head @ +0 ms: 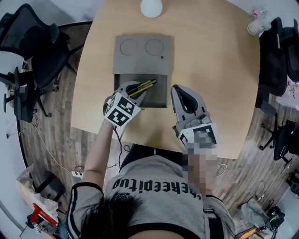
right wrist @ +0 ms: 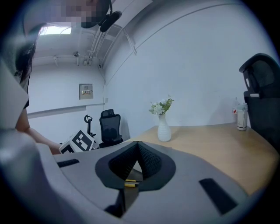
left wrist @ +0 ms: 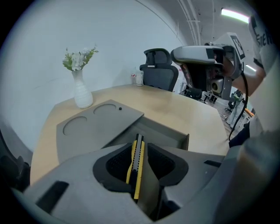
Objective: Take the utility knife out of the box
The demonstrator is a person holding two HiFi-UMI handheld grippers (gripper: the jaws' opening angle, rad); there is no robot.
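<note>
Sitting off the desk's (head: 210, 70) left edge was a black office chair (head: 28, 42) on the wood floor. Left tool (head: 134, 91) reached down into the grey box (head: 159, 95), angled downward, its marker cube (head: 121, 110) toward the near edge. Jaws stood partly apart. The utility knife (head: 148, 84) lay between them, and the left gripper view showed a gap on each side of it, so the pads were not pressing on it. Knife was yellow and black and lay in the box's open compartment, the part facing the desk's near edge, slanting up toward the right in the head view. Box sat about mid-desk, closer to the near edge. Its lid (head: 142, 56), with two round recesses and a small dark dot, was slid back toward the far edge. White vase (head: 152, 7) with flowers stood at the far edge, beyond the lid. Right tool (head: 177, 89) was just right of the box, near the near edge and above the desk, jaw tips together with nothing gripped. A white cup (head: 254, 25) stood at the far right corner. More dark chairs stood past the right edge.
</note>
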